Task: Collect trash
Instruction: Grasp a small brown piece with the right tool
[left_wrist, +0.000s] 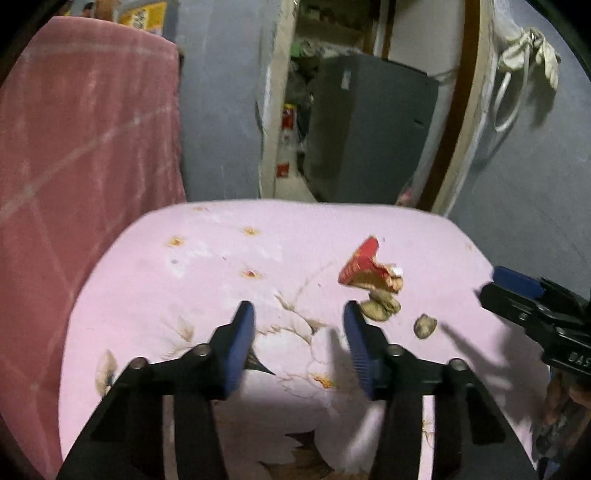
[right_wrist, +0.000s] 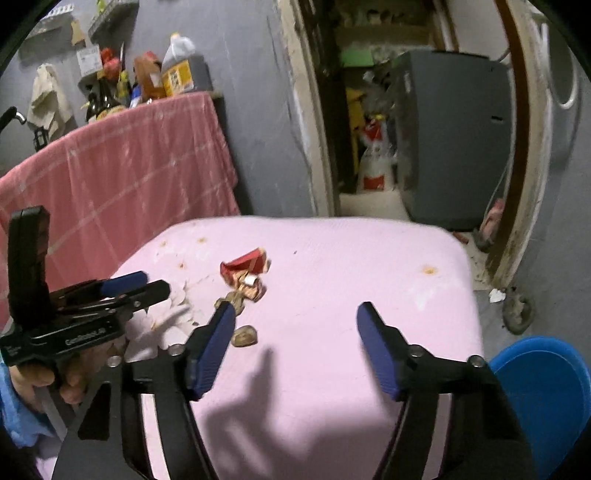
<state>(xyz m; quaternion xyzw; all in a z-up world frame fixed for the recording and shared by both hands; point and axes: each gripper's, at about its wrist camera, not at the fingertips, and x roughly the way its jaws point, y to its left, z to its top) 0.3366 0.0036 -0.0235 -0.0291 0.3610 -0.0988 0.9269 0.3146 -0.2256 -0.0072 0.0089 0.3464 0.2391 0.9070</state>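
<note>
While both claws hang over the pink floral-print cloth-covered table (left_wrist: 207, 280) with nothing in them, the trash sits untouched. Left gripper (left_wrist: 299, 314) jaws wide, empty; right gripper (right_wrist: 295, 314) jaws wide, empty too. Crumpled red-and-tan paper wrapper (left_wrist: 364, 267) lies ahead and right of the left claw's right fingertip; from the right wrist view it's ahead-left of the right claw's left fingertip. Tan nut-shell piece (left_wrist: 380, 306) sits just beside the left claw's right tip, smaller brown shell piece (left_wrist: 424, 325) further right, lying apart from the pile.

Risks, my guess: shells are small, hard and rounded, so closing jaws could squirt them sideways off the cloth. Wrapper is light and crushed, may catch by one edge and drop crumbs. Soft cloth could get pinched up with the trash. Both claws converge on the same pile, collision likely if both go in. Blue round plastic bin (right_wrist: 546, 391) is low right of the right claw, at the table edge; a long carry could lose bits. Frames blurred, exact contact unclear.
</note>
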